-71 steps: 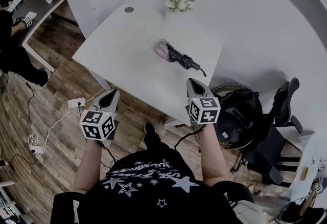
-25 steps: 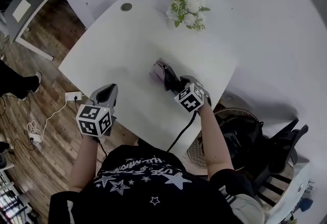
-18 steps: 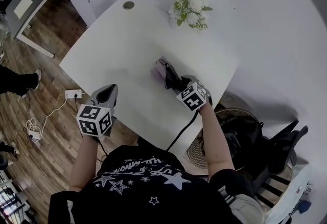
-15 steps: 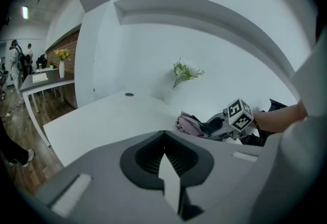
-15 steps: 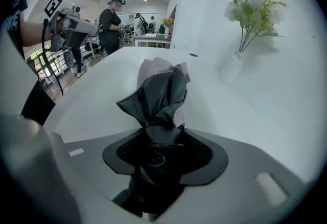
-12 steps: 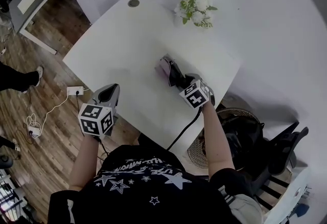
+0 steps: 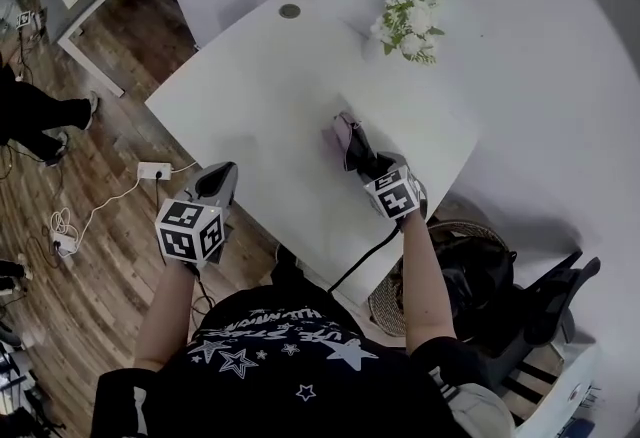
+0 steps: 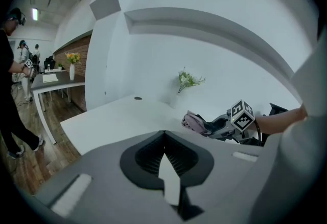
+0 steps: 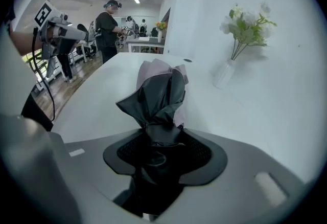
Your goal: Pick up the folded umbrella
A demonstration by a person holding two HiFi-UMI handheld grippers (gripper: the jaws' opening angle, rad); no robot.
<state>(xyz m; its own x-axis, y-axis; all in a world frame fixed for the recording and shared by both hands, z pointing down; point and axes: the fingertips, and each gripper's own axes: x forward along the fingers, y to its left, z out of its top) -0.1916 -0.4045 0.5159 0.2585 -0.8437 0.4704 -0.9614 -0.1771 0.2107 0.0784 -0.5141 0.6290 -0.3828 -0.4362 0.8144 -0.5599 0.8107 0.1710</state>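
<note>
The folded umbrella (image 7: 349, 139), black with a pink part at its far end, lies on the white table (image 7: 260, 96). My right gripper (image 7: 372, 164) is at its near end. The jaws are closed around the umbrella's dark bunched fabric (image 9: 161, 90), and the pads press on it at the right gripper's (image 9: 158, 141) mouth. My left gripper (image 7: 222, 172) hangs off the table's near left edge, over the wooden floor, away from the umbrella. Its tips (image 8: 163, 133) meet with nothing between them. From the left gripper view, the umbrella (image 8: 196, 121) shows across the table.
A small vase of white flowers (image 7: 408, 21) stands at the table's far side by the wall. A round grommet (image 7: 290, 11) is set in the far corner. A fan and black chair (image 7: 500, 276) stand to the right, a power strip (image 7: 153, 170) lies on the floor, and a person (image 7: 35, 111) stands at the left.
My right gripper came forward from the table's near edge to the umbrella's near end and closed round it. The left gripper drifted a little along the table's edge.
</note>
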